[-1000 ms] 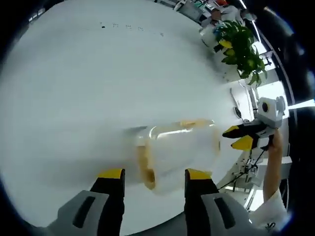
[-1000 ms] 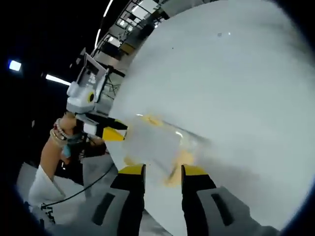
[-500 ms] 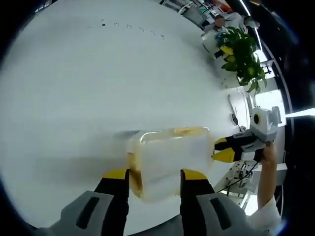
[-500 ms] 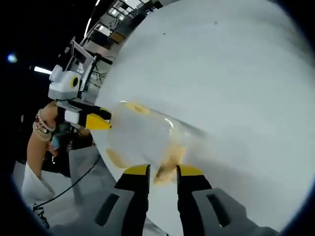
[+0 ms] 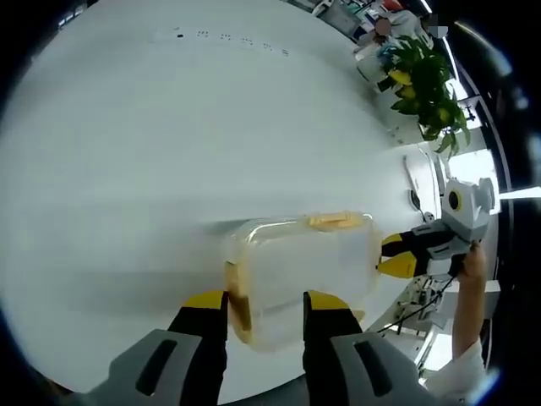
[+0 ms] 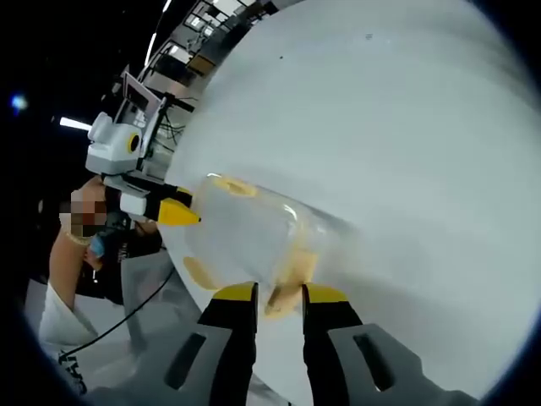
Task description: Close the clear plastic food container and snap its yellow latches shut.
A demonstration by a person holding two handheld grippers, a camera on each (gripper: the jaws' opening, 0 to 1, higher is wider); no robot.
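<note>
The clear plastic container (image 5: 304, 266) lies on the white table (image 5: 169, 127), lid down, with a yellow latch (image 5: 338, 221) along its far side. My left gripper (image 5: 265, 303) is closed on the container's near end, where another yellow latch (image 5: 236, 296) sits by the left jaw. My right gripper (image 5: 396, 255) presses on the opposite end. In the right gripper view the container (image 6: 245, 237) lies just ahead. My right gripper (image 6: 281, 293) is shut on its near yellow latch (image 6: 284, 289). My left gripper (image 6: 179, 209) meets the far end.
A potted green plant (image 5: 423, 80) stands at the table's far right edge. The container sits close to the table's near edge. A person's hand (image 5: 467, 269) holds the right gripper, and a white sleeve (image 6: 61, 326) and a cable (image 6: 144, 317) hang beyond the table edge.
Both grippers' jaws have narrowed around the container's ends. The right gripper has come closer to the container's end in the left gripper view.
</note>
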